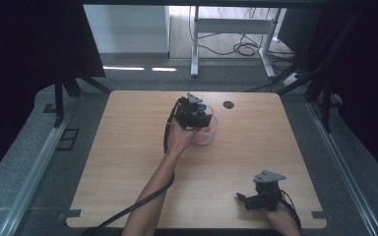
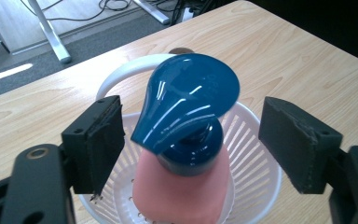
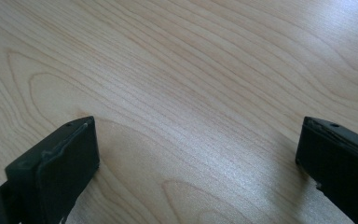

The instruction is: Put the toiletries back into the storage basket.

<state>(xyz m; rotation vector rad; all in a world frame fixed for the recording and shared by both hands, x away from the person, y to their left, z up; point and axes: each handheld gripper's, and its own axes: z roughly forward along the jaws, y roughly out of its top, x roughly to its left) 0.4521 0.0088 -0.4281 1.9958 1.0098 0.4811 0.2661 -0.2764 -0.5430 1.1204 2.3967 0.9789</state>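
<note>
I hold my left gripper (image 2: 191, 135) over a white slotted basket (image 2: 256, 182) that sits on the far middle of the wooden table (image 1: 128, 162). Its jaws stand released, one on each side of a pink bottle (image 2: 182, 196) with a glossy blue pump cap (image 2: 186, 102), and neither pad touches it. The bottle stands upright inside the basket. My right gripper (image 3: 198, 161) rests low at the near right corner of the table, well apart from the basket, with its jaws spread wide over bare wood and nothing between them.
</note>
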